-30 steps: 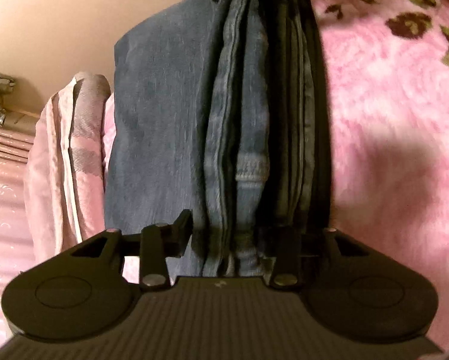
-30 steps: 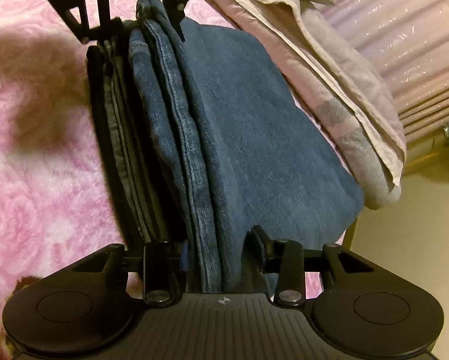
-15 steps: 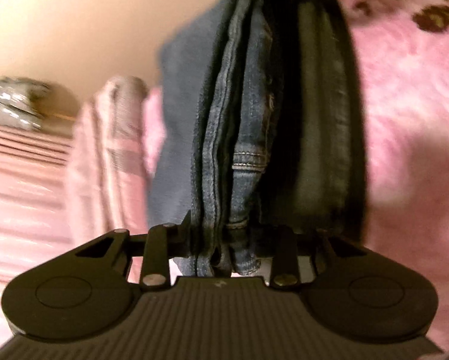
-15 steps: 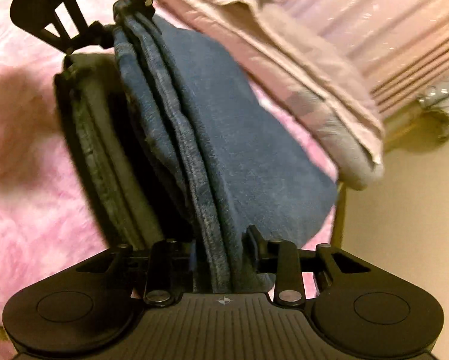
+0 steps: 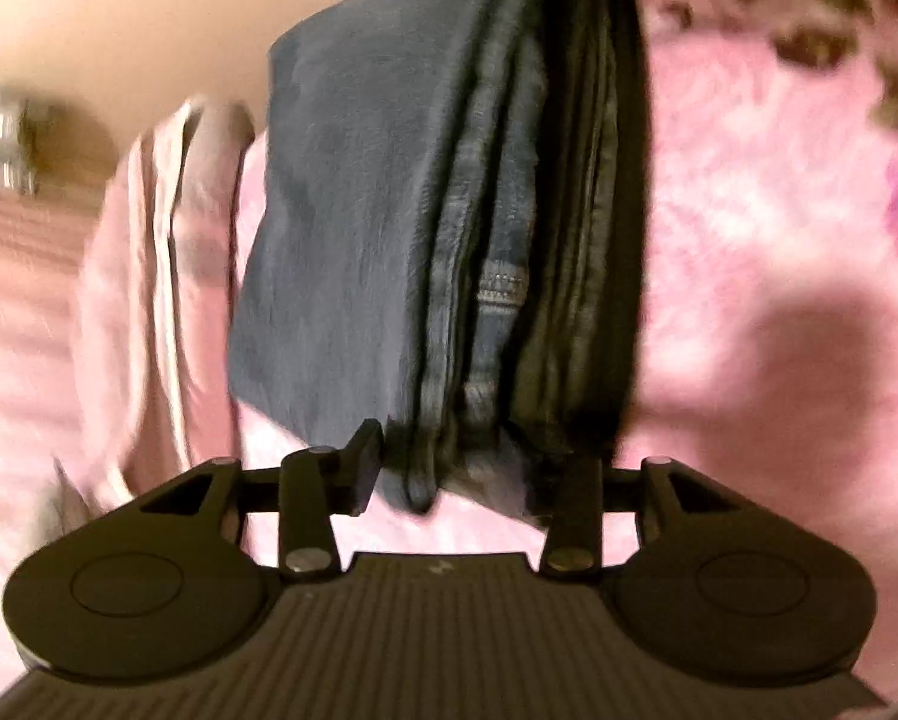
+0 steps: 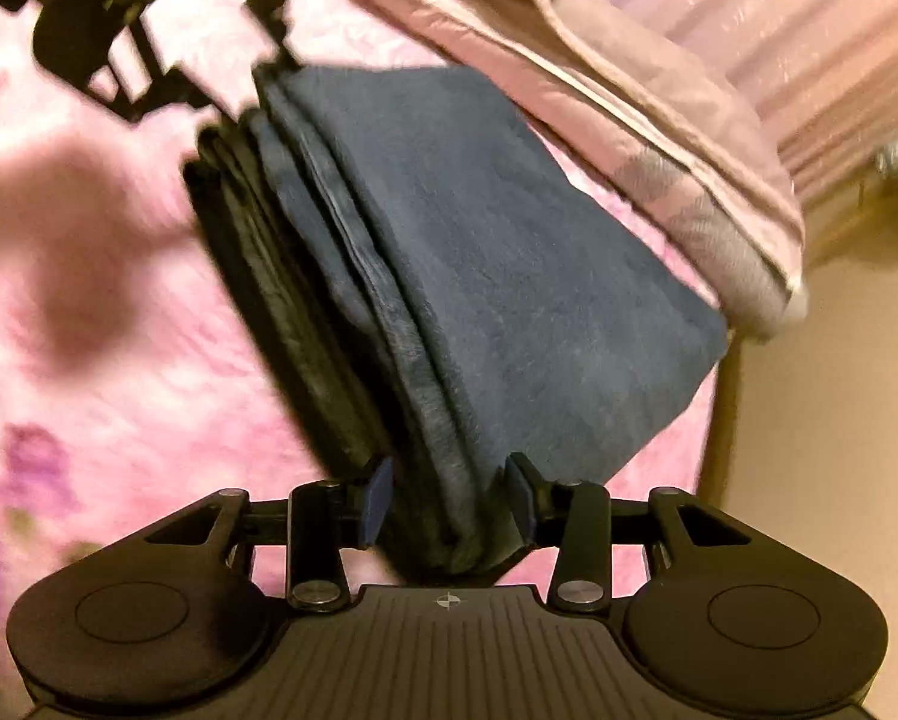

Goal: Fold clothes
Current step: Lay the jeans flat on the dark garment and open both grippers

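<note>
I have the folded blue denim jeans point(image 6: 509, 276) pinched at one end in my right hand-held gripper point(image 6: 447, 507): its blue-padded fingers point(image 6: 374, 501) press in on the stacked edges from both sides. The bundle stretches away from me, hanging on edge above the fluffy pink floral bed blanket point(image 6: 89, 408), with a darker, almost black folded layer point(image 6: 281, 294) against its left face. At the far end I can see my left hand-held gripper point(image 6: 167, 54), blurred, near the jeans' top corner.

From the left wrist view, the left hand-held gripper point(image 5: 479, 471) has its fingers spread apart; the jeans point(image 5: 377, 222) end sits between them, with the left finger point(image 5: 362, 468) just beside the cloth. I cannot tell whether the right finger touches it. A folded pale pink quilt point(image 5: 167, 276) lies beside the jeans, near the bed's edge.
</note>
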`<state>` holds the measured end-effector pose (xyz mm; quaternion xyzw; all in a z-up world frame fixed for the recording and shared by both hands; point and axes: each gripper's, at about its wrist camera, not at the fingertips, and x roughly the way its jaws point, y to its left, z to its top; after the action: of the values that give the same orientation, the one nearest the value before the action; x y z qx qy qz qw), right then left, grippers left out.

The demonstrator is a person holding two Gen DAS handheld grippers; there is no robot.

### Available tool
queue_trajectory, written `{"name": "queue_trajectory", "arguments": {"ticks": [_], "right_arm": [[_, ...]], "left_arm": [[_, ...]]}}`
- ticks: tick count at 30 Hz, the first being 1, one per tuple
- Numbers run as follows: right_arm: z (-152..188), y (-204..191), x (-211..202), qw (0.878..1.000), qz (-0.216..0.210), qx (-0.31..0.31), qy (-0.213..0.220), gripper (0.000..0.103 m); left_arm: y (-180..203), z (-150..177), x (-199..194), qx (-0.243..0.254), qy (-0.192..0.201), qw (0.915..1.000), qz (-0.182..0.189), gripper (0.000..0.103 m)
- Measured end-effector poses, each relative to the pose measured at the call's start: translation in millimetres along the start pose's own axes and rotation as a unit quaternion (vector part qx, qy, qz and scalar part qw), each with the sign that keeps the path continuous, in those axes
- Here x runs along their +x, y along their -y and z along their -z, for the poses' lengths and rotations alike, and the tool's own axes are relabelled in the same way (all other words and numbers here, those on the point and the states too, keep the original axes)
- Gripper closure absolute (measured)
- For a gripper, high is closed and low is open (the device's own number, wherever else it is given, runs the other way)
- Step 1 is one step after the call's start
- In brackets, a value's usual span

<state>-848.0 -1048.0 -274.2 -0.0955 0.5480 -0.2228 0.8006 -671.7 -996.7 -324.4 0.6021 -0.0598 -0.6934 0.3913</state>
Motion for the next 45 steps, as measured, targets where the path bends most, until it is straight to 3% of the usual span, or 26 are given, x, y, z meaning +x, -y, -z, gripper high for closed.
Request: {"name": "queue_trajectory", "arguments": {"ticks": [2,5,10,14,18,22,25,30,36,39,45], "right_arm": [[-1.5,13.4,-13.4,0.997,-0.027,0.078,0.005,0.062],[-4.8,36.0,-24.6,0.979,-0.059,0.192,0.024,0.062],[-14.0,62.2,-4.2,0.941,-0.089,0.323,0.045,0.062],[-7.6,57.2,37.4,0.938,-0.111,0.329,0.004,0.062],[-13.7,52.9,46.0,0.948,-0.114,0.298,-0.004,0.062],[-17.7,62.5,35.4,0.942,-0.104,0.319,-0.002,0.062],[-8.4,61.6,43.4,0.937,-0.11,0.33,-0.002,0.062],[-5.0,69.2,39.5,0.927,-0.118,0.357,0.007,0.062],[18.7,69.1,28.1,0.904,-0.128,0.408,0.009,0.062],[18.1,70.1,27.0,0.902,-0.134,0.41,0.005,0.062],[26.7,78.7,18.9,0.89,-0.138,0.434,-0.008,0.061]], "left_arm": [[-19.4,1.4,-14.7,-0.092,-0.004,0.9952,0.032,0.073],[-36.2,1.8,-43.0,-0.203,0.022,0.9781,0.037,0.074],[-78.0,-25.0,-12.0,-0.306,0.046,0.9493,0.056,0.076],[-64.9,-27.4,34.8,-0.301,-0.017,0.9449,0.128,0.078],[-62.1,-35.2,29.9,-0.283,-0.028,0.9508,0.123,0.079],[-65.3,-36.8,13.2,-0.294,-0.027,0.9485,0.113,0.079],[-52.3,-29.4,26.3,-0.281,-0.038,0.9519,0.117,0.079],[-53.9,-27.1,23.9,-0.298,-0.047,0.9471,0.11,0.076],[-56.4,-24.7,20.4,-0.319,-0.058,0.9405,0.101,0.076],[-57.3,-29.2,19.8,-0.318,-0.067,0.9406,0.098,0.076],[-57.6,-36.4,0.3,-0.342,-0.078,0.9306,0.104,0.072]]}}
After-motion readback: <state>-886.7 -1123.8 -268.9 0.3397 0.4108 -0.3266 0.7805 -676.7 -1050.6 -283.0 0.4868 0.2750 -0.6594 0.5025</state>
